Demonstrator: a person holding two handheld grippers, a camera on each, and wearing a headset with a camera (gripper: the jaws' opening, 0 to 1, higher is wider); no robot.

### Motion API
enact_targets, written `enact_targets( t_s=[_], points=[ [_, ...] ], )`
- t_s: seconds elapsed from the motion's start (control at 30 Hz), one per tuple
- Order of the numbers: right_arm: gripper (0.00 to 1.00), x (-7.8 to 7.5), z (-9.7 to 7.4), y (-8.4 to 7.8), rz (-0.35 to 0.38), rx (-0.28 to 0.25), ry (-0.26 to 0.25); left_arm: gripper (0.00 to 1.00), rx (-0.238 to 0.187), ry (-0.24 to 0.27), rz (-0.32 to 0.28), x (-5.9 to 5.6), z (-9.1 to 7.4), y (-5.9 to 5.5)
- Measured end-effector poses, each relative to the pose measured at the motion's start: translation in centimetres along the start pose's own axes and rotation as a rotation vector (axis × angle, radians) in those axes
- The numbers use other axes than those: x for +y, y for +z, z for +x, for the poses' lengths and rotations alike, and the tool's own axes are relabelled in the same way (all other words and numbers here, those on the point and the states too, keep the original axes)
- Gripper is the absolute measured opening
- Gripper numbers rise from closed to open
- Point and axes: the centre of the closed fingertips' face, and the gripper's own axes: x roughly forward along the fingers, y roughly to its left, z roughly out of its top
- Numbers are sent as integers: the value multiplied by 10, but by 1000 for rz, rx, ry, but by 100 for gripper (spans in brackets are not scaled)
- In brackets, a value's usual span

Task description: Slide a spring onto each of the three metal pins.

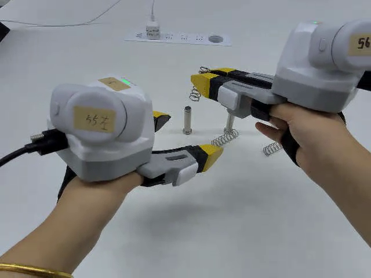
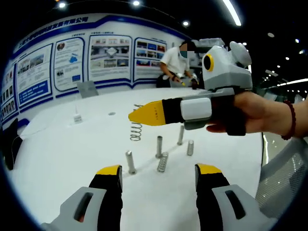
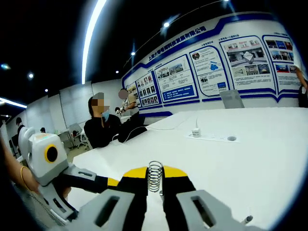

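Note:
My right gripper (image 1: 200, 81) hovers above the table, shut on a spring (image 1: 195, 92) that stands upright between its yellow tips (image 3: 154, 176). Below it two metal pins stand on the white table, one in the open (image 1: 188, 120) and one partly behind the gripper (image 1: 230, 121). The left gripper view shows three upright pins (image 2: 130, 162) (image 2: 159, 147) (image 2: 181, 135). Two loose springs lie nearby, one beside the pins (image 1: 225, 138) and one to the right (image 1: 272, 148). My left gripper (image 1: 185, 137) is open and low, left of the pins, with nothing between its jaws (image 2: 159, 169).
A white power strip (image 1: 179, 37) with a plugged-in charger (image 1: 152, 29) lies at the back of the table. A black cable (image 1: 23, 150) trails from the left gripper. People sit and stand at the table's far edges (image 3: 103, 127).

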Motion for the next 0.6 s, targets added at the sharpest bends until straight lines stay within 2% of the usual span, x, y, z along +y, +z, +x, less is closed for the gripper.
enact_targets(
  t_s=[0.2,0.6],
  points=[
    [11,-4,11,-10,-46,34,-7,65,2,11,-5,3,0,0],
    [11,-8,21,-26,-83,74,-18,69,7,14,-19,4,0,-2]
  ],
)
